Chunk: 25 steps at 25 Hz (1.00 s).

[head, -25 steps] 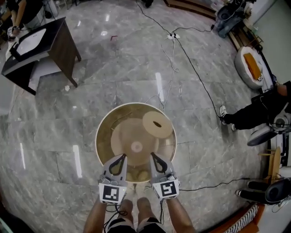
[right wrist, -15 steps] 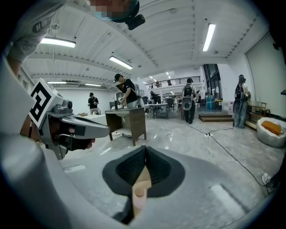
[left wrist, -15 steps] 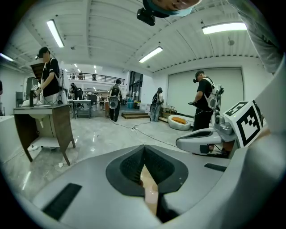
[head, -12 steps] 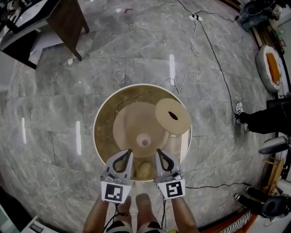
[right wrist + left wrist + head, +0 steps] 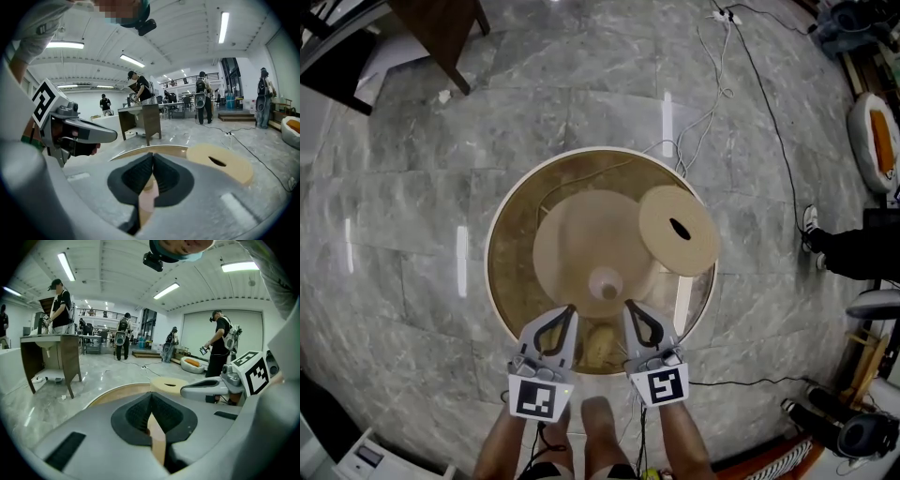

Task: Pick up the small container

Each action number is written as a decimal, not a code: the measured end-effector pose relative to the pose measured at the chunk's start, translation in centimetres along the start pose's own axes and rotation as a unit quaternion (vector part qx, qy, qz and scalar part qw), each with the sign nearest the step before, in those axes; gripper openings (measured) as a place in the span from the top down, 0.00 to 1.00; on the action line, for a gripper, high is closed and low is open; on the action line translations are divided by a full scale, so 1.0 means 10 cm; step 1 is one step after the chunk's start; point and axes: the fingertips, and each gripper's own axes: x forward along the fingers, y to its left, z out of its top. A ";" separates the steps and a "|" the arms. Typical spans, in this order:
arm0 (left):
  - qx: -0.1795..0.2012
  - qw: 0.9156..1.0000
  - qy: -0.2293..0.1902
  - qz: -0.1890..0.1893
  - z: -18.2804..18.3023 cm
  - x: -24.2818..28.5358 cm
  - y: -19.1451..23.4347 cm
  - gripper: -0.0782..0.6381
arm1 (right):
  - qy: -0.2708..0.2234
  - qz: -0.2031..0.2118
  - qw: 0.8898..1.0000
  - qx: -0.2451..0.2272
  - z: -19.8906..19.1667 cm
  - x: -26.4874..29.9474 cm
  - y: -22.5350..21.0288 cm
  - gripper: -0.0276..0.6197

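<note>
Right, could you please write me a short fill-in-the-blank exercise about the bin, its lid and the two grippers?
1. In the head view, the slotted round lid rests on the ___ side of the rim of the bin.
2. The tongs of the left gripper and the right gripper are both ___, with nothing between them.
3. The bin stands directly on the polished stone ___.
Missing words: right; shut; floor.

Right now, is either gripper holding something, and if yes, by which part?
Nothing is held. The left gripper and the right gripper both have their jaws closed together with nothing between them, over the near side of the large round tub.
</note>
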 end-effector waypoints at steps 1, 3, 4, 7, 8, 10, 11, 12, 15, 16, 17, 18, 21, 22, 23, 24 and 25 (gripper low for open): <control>-0.003 1.000 0.001 0.002 -0.03 0.01 0.02 0.87 | -0.001 0.003 1.000 -0.001 -0.03 0.03 0.00 0.95; -0.007 1.000 0.007 0.006 -0.09 0.02 0.05 0.87 | 0.003 0.013 1.000 -0.003 -0.09 0.09 0.01 0.95; -0.007 1.000 0.010 0.007 -0.12 0.03 0.07 0.87 | 0.006 0.020 1.000 -0.004 -0.13 0.12 0.02 0.92; -0.007 1.000 0.013 0.010 -0.21 0.03 0.11 0.87 | 0.018 0.031 0.999 -0.012 -0.23 0.23 0.05 0.84; -0.008 1.000 0.013 0.011 -0.24 0.03 0.12 0.87 | 0.022 0.033 0.999 -0.014 -0.27 0.27 0.07 0.83; -0.012 1.000 0.015 0.013 -0.29 0.02 0.14 0.87 | 0.028 0.039 0.999 -0.014 -0.34 0.33 0.10 0.77; -0.015 1.000 0.017 0.014 -0.32 0.02 0.15 0.87 | 0.030 0.040 0.999 -0.013 -0.37 0.36 0.10 0.75; -0.018 1.000 0.018 0.015 -0.35 0.03 0.16 0.87 | 0.032 0.041 0.999 -0.013 -0.40 0.39 0.11 0.73; -0.029 0.999 0.021 0.017 -0.43 0.04 0.19 0.87 | 0.036 0.042 0.998 -0.009 -0.49 0.47 0.13 0.72; -0.032 0.999 0.022 0.017 -0.46 0.04 0.20 0.87 | 0.035 0.043 0.998 -0.008 -0.52 0.48 0.14 0.71; -0.033 0.999 0.024 0.017 -0.49 0.05 0.20 0.87 | 0.032 0.044 0.998 -0.007 -0.54 0.50 0.15 0.71; -0.034 0.999 0.025 0.017 -0.53 0.05 0.20 0.87 | 0.029 0.046 0.999 -0.006 -0.55 0.51 0.16 0.71; -0.034 0.999 0.026 0.016 -0.60 0.08 0.21 0.87 | 0.034 0.049 0.998 -0.012 -0.63 0.57 0.18 0.70; -0.034 0.999 0.027 0.016 -0.62 0.08 0.22 0.87 | 0.036 0.050 0.998 -0.013 -0.66 0.59 0.18 0.70; -0.035 0.999 0.027 0.016 -0.63 0.09 0.23 0.87 | 0.037 0.049 0.998 -0.013 -0.68 0.61 0.19 0.70; -0.036 0.999 0.029 0.016 -0.65 0.09 0.24 0.87 | 0.037 0.049 0.998 -0.013 -0.70 0.63 0.19 0.70; -0.036 0.999 0.030 0.016 -0.66 0.09 0.24 0.87 | 0.036 0.048 0.998 -0.012 -0.72 0.64 0.19 0.70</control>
